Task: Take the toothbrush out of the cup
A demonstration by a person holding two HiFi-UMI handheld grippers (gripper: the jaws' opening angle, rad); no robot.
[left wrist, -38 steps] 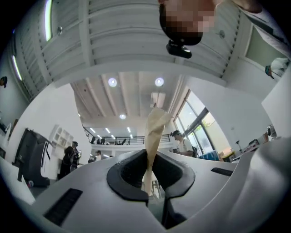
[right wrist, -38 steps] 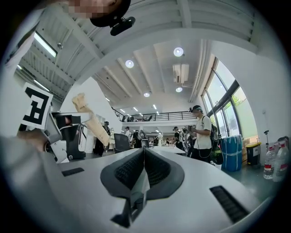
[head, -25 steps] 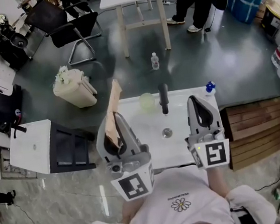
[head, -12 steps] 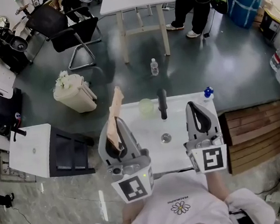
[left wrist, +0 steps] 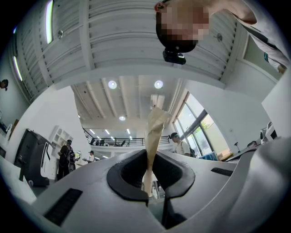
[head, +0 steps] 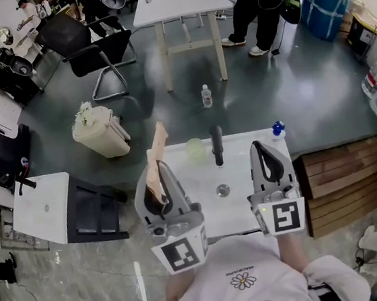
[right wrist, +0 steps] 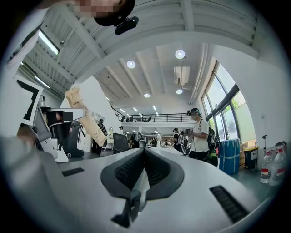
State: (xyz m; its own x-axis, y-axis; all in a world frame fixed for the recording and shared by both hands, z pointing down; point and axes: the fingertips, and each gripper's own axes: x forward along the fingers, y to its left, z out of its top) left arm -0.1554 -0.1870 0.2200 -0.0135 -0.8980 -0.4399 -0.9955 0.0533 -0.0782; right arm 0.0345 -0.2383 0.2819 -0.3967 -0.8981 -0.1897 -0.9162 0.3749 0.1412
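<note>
Your left gripper [left wrist: 150, 160] was clamped on the toothbrush [left wrist: 154, 129], which sat in a tan paper sleeve. The dark pads [left wrist: 129, 175] pressed its lower end from both sides, and the sleeve rose straight up from between them, tilting a little at the top. In the head view that left gripper [head: 157, 174] pointed away from you over the left part of the white washbasin [head: 195, 179], and the toothbrush [head: 155, 154] stuck out past the jaw tips.

Your right gripper [right wrist: 144, 157] had its jaws together with nothing between them. From its camera, the wrapped toothbrush [right wrist: 86, 119] showed off to the left, slanting upward. In the head view the right gripper [head: 262, 149] was held over the right part of the basin, level with the left one and apart from it.

The toothbrush was out of the pale green cup [head: 196, 149]. That cup stood at the back edge of the basin, to the right of the sleeve's tip and not touching it. Just beside the cup on its right stood the black faucet [head: 217, 144], with the round drain [head: 223, 190] in front of it. A blue-capped bottle [head: 278, 129] stood at the basin's back right corner.

Beyond the basin, a small clear bottle [head: 206, 96] stood on the dark floor. A bin with a white liner [head: 99, 131] stood to the left.
</note>
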